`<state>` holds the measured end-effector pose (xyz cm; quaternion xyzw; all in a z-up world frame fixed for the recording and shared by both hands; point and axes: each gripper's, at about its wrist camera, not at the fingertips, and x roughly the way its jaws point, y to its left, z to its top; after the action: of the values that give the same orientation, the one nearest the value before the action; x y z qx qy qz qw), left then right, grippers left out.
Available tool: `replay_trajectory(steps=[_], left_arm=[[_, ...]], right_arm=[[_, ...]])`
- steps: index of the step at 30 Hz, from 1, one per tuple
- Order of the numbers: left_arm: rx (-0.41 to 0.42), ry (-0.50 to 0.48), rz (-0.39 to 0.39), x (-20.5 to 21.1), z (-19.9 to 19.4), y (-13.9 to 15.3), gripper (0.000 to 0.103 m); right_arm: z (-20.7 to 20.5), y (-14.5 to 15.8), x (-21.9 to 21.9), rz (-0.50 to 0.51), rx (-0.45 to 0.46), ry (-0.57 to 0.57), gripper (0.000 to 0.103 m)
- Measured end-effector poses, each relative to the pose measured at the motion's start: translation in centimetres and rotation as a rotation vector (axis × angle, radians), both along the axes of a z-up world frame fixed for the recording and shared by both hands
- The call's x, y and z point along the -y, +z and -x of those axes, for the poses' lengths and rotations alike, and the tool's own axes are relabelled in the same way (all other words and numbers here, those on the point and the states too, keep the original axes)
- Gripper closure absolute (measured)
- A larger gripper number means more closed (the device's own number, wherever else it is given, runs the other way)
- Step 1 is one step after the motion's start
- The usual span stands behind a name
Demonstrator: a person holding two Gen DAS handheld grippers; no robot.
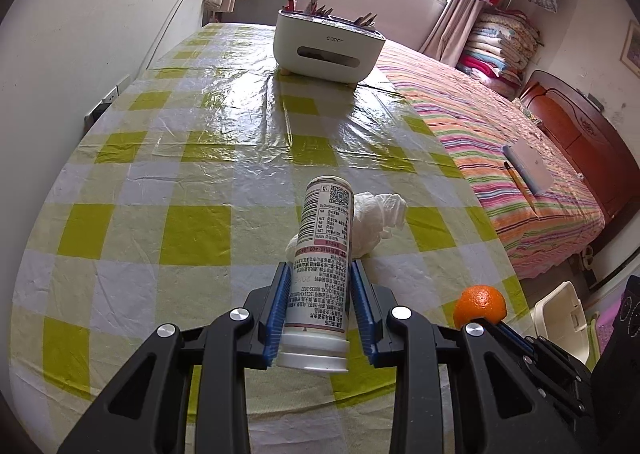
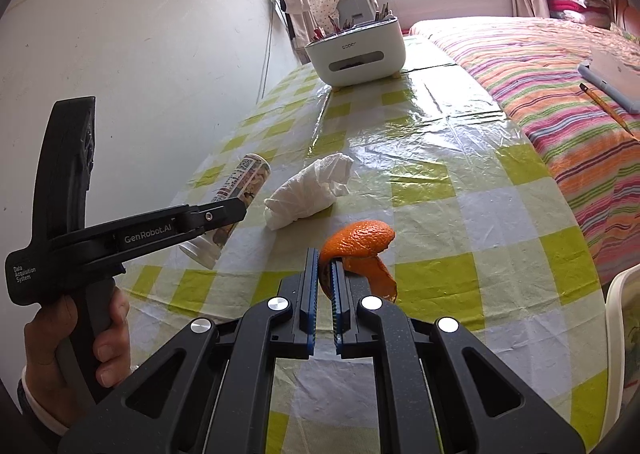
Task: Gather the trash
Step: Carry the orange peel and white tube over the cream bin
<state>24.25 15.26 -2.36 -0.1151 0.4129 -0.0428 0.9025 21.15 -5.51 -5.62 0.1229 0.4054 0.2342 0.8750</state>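
On the checked yellow-and-white surface (image 1: 192, 157), I had the left gripper (image 1: 320, 286) clamped on a white bottle (image 1: 322, 254). It sat lengthwise between the blue pads, cap end toward the camera and base pointing away. In the right wrist view the bottle (image 2: 236, 201) appeared tilted, base end raised, but I could not tell whether it was clear of the surface. A crumpled tissue (image 1: 378, 217) lay on the surface just past the bottle, a little to its right.

The right gripper (image 2: 326, 274) was closed on a piece of orange peel (image 2: 360, 244), its pads nearly together, the curled skin standing up at the fingertips. From the left wrist view the peel (image 1: 480, 306) showed near the surface's right edge.

A white organizer box (image 1: 326, 43) with pencils stood at the far end. A striped bed (image 1: 500, 141) ran along the right side, and a white bin (image 1: 560, 318) sat below the surface edge.
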Motion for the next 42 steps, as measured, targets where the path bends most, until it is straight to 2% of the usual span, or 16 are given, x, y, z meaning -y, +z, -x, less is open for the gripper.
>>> replay_trajectory(steps=[17, 35, 42], left_arm=[[0.083, -0.093, 0.046, 4.2, 4.1, 2.3, 0.073], [0.063, -0.207, 0.047, 9.8, 5.8, 1.4, 0.073], [0.045, -0.258, 0.058, 12.2, 5.9, 1.0, 0.073]], right_arm=[[0.6, 0.4, 4.1, 0.002, 0.015, -0.145, 0.097], [2.1, 1.0, 11.2, -0.049, 0.05, -0.334, 0.097], [3.3, 2.0, 13.3, -0.018, 0.112, -0.436, 0.097]])
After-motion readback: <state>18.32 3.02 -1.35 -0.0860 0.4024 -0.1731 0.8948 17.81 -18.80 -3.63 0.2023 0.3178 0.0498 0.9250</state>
